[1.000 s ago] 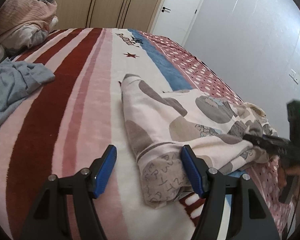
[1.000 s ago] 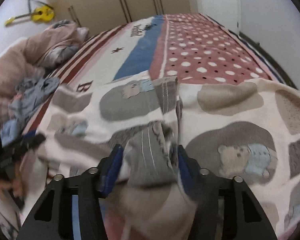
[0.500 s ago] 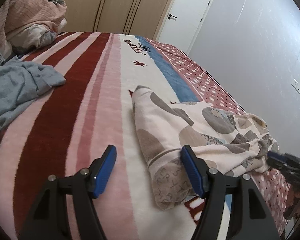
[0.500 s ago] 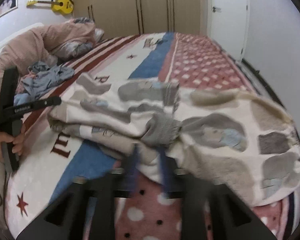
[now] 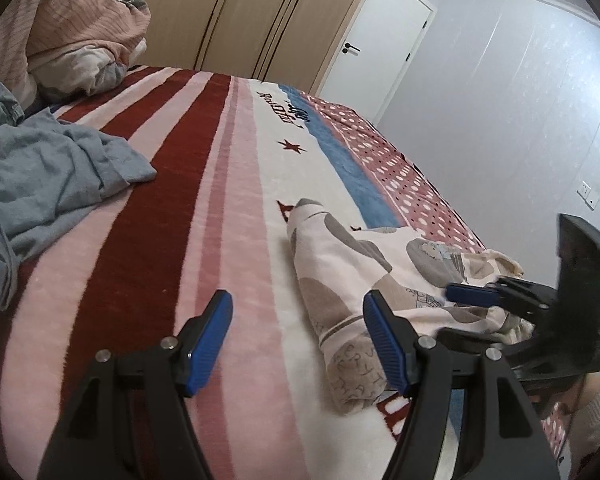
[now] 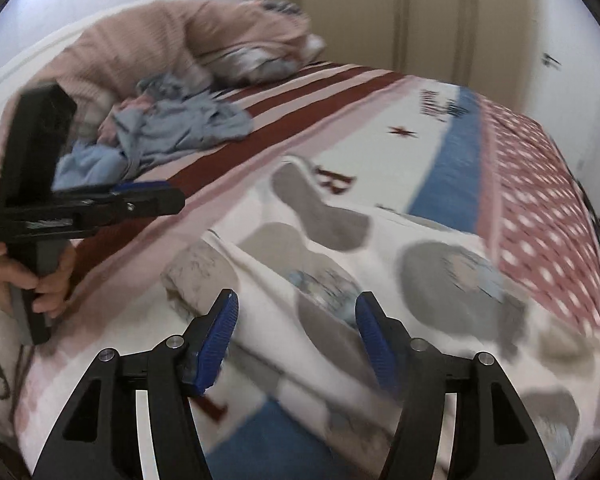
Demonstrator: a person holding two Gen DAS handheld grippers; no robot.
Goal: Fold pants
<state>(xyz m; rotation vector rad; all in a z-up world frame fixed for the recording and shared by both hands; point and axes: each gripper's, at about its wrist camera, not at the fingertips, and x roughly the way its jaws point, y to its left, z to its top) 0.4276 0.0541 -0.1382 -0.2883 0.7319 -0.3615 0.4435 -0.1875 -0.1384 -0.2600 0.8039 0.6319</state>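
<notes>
Above the pants [image 6: 340,272], the right tool [image 6: 296,328] has just been opening, empty; left tool [image 5: 300,340] gapes empty too.

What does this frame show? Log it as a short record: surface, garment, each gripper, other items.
surface: bed with striped and dotted blanket
garment: patterned pants lying partly folded on the blanket
left gripper: open, holding nothing, beside the pants' near end
right gripper: jaws have just been opening, apart over the pants, not pinching the fabric
other items: blue-grey clothes heaped, pink bedding, white door
</notes>
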